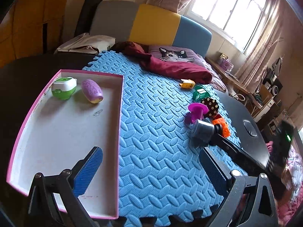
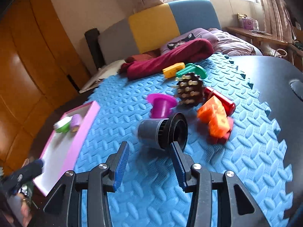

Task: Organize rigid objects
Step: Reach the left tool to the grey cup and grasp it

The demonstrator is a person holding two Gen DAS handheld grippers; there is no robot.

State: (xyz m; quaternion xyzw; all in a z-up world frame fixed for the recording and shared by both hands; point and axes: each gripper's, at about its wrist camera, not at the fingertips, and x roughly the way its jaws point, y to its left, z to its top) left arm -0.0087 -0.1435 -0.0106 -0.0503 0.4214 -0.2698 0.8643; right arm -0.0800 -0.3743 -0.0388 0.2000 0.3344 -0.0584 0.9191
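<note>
Bedroom light from the window falls on a dark surface [image 2: 274,79] laid with a blue mat [image 2: 132,98]. Near the mat's right edge lies a grey cup [image 2: 151,134], on its side among the other toys. The right hand-held gripper [image 2: 149,162] stands part-open just before it, its right finger at the black rim, nothing clenched. The left hand-held gripper [image 1: 151,170] hangs released over the pink tray [image 1: 121,113] at the mat's left edge. Straddle the grey body squarely, not the rim, before closing, lest the cup roll.
</note>
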